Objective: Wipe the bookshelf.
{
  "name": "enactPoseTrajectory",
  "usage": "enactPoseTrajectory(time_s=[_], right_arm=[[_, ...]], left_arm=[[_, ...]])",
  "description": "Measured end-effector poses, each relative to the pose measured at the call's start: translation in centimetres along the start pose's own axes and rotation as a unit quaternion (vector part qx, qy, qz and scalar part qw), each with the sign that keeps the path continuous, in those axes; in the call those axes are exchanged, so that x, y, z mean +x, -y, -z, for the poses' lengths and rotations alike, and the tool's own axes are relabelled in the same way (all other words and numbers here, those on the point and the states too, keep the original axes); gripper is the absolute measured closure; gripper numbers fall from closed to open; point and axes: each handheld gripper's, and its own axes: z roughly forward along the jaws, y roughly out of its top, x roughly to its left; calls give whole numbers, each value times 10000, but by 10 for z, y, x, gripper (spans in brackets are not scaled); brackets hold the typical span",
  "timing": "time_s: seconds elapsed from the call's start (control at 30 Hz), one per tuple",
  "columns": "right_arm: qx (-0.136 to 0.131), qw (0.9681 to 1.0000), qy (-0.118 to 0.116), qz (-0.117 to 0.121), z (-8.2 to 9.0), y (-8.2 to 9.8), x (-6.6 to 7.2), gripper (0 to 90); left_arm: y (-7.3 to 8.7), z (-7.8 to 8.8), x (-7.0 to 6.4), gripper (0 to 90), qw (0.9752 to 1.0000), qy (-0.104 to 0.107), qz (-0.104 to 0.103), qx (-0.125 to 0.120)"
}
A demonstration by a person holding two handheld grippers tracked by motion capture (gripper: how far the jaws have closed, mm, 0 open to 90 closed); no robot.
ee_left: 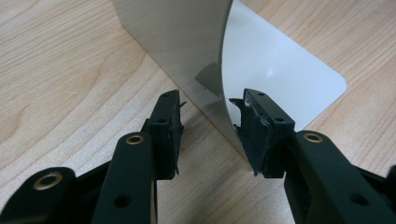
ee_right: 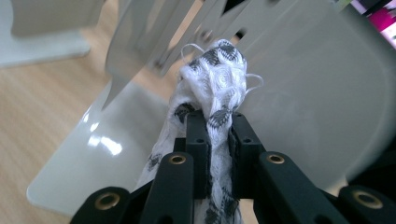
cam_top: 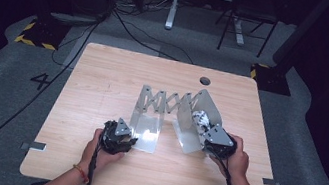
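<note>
- My right fingers (ee_right: 218, 135) are clenched on a white cloth (ee_right: 215, 79) with grey patterned patches; it's pinched flat between the two pads and bunches up in a knot just past the tips.
- More of that cloth trails down under my right fingers, toward my hand.
- In the high view the right fingers (cam_top: 208, 130) and cloth (cam_top: 200, 119) sit at the right end plate (cam_top: 208, 105) of a metal expanding rack (cam_top: 171, 102), cloth lying against the plate's inner face.
- Just beyond the cloth in the right gripper view: the rack's crossed scissor bars (ee_right: 177, 28) above, the big pale end plate (ee_right: 317, 93) to the right of the tips, its flat foot (ee_right: 84, 158) down left on the tabletop.
- My left fingers (ee_left: 212, 130) are released, pads apart, nothing pressed between them.
- The corner edge of the rack's left plate (ee_left: 187, 42) stands in the gap between the left pads; right pad (ee_left: 259, 133) is just beside or grazing the sheet edge, can't tell contact. Left pad (ee_left: 169, 130) is off it.
- That plate's flat foot (ee_left: 289, 79) lies on the tabletop ahead and right of my left fingers.
- High view: left fingers (cam_top: 127, 134) at the near left corner of the rack, wooden tabletop (cam_top: 101, 92) under everything.
- Both hands low at the tabletop, well apart, rack between them.
</note>
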Motion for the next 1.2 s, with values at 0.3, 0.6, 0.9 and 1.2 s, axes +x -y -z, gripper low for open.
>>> enactPoseTrajectory(time_s=[0.3,0.6,0.9,1.2], right_arm=[[-395,9982,432,129,3,-42,-22,816],[-408,9974,580,125,-8,-61,-31,815],[-99,9976,445,521,-21,-37,-3,815],[85,9986,-124,513,-34,-17,17,815]], left_arm=[[1,1,-3,588,10000,25,-34,-20],[1,0,-2,588,10000,95,-24,3],[0,0,-2,588,10000,66,-71,-6],[0,0,-1,586,9999,80,-63,3]])
